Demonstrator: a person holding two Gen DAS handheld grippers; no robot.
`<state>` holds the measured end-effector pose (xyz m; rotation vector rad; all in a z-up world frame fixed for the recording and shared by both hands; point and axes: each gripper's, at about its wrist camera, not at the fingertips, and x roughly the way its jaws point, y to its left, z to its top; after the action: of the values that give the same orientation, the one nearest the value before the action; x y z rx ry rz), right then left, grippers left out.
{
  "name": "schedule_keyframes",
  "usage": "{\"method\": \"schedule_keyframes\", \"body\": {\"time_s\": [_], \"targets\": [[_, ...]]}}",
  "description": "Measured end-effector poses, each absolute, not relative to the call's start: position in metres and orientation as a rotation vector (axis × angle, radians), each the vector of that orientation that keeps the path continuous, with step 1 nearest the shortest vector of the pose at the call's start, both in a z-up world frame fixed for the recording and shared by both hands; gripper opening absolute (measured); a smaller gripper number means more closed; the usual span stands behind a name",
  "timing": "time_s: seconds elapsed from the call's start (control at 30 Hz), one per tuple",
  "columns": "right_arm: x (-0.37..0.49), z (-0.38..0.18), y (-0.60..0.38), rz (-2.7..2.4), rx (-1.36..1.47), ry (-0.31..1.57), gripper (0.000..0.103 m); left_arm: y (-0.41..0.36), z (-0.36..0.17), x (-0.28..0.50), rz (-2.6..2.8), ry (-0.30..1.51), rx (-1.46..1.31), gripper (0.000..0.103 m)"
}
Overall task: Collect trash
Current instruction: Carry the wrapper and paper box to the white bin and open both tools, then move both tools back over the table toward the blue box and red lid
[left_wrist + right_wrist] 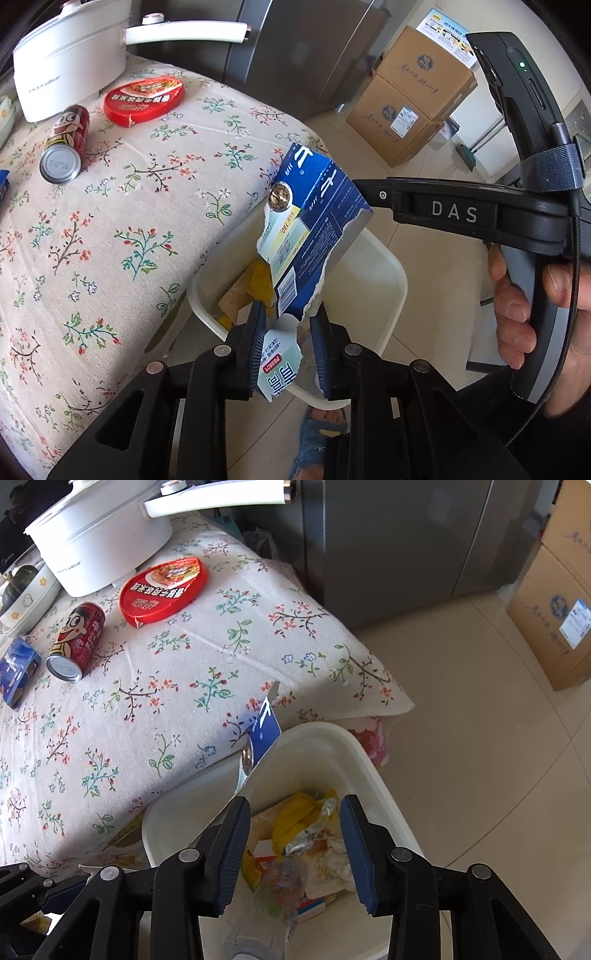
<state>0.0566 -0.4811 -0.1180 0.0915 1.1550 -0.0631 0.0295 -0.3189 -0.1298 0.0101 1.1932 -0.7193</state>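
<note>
Torn blue-white cardboard carton (pixel 314 229) hangs over white plastic bin (pixel 325 738), its lower end between left tool (pixel 288 332) pads w/ jaws slackened. Right tool (pixel 295 849) released, nothing between pads, above bin's trash.

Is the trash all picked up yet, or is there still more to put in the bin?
Not yet. The white bin already holds wrappers and a plastic bottle. The torn blue carton sits over it between the left gripper fingers. The right gripper is open and empty. The red can, red lid and small blue box still lie on the table.
</note>
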Motion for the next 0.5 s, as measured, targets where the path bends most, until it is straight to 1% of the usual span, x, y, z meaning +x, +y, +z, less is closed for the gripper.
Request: {"method": "schedule_keyframes", "body": {"time_s": [0.1, 0.13, 0.2, 0.3, 0.5], "targets": [[0.057, -0.116, -0.481, -0.064, 0.098, 1.144, 0.045, -0.326, -0.129, 0.021, -0.772, 1.201, 0.058, 0.025], [0.057, -0.115, -0.481, -0.064, 0.103, 1.141, 0.045, -0.329, -0.128, 0.018, -0.786, 1.192, 0.083, 0.019], [0.057, -0.115, -0.482, -0.066, 0.110, 1.140, 0.045, -0.334, -0.127, 0.012, -0.843, 1.208, 0.084, 0.012], [0.057, -0.114, -0.484, -0.078, 0.114, 1.135, 0.045, -0.339, -0.131, 0.007, -0.861, 1.234, 0.073, 0.012], [0.056, -0.114, -0.484, -0.080, 0.114, 1.131, 0.045, -0.330, -0.129, 0.022, -0.794, 1.222, 0.041, 0.013]]}}
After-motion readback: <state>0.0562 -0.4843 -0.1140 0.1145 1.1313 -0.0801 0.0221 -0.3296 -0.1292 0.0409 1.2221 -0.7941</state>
